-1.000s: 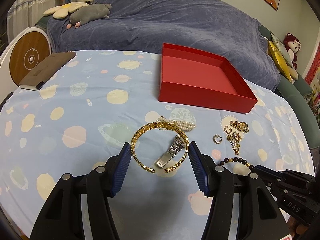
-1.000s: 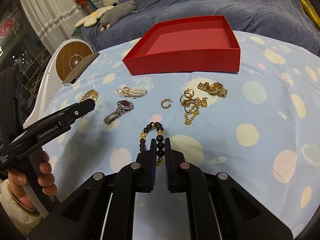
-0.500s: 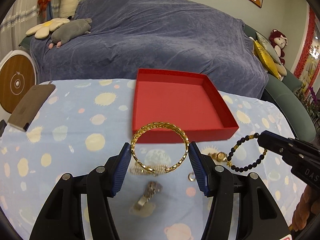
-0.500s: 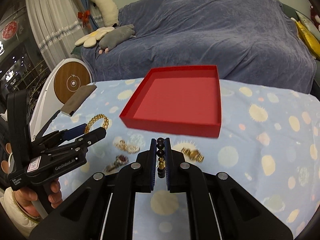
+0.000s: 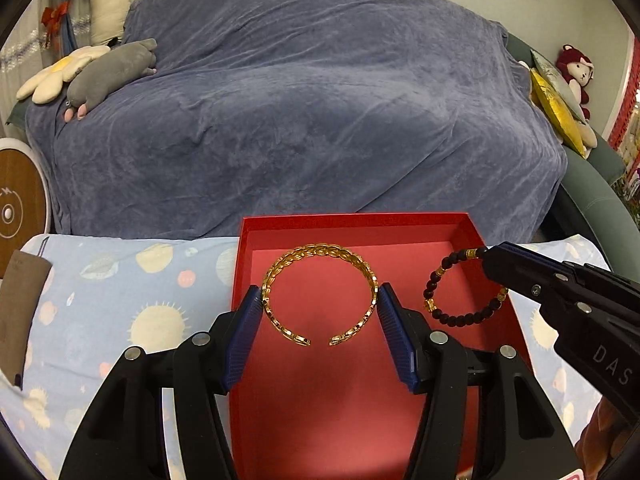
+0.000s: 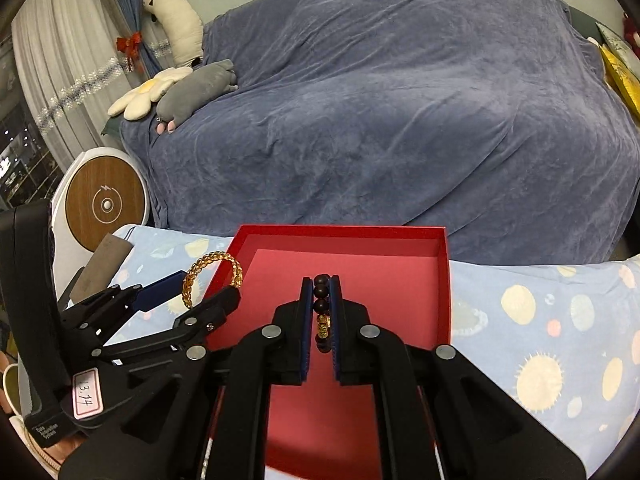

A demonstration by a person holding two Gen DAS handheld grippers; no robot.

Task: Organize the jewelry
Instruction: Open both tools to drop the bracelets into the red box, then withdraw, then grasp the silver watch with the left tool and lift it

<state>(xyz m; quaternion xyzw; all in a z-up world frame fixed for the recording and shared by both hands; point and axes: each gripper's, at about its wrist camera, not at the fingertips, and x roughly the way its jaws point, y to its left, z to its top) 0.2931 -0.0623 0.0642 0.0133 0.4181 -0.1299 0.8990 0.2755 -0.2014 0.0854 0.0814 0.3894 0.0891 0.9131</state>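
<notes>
My left gripper (image 5: 320, 300) is shut on a gold woven cuff bangle (image 5: 320, 250) and holds it above the open red box (image 5: 352, 220). My right gripper (image 6: 321, 292) is shut on a dark bead bracelet (image 6: 321, 292) with gold beads, also above the red box (image 6: 340, 231). In the left wrist view the bead bracelet (image 5: 460, 316) hangs from the right gripper (image 5: 490, 258) over the box's right side. In the right wrist view the left gripper (image 6: 200, 292) holds the bangle (image 6: 200, 266) at the box's left edge.
The box sits on a light blue tablecloth (image 5: 120, 300) with sun and planet prints. A blue-covered sofa (image 5: 320, 100) with plush toys stands behind. A brown flat case (image 5: 20, 308) lies at the table's left. A round white and wood device (image 6: 104, 204) stands at the left.
Both grippers have lifted their bracelets off the table and moved forward over the red box. The other jewelry on the cloth has dropped out of view.
</notes>
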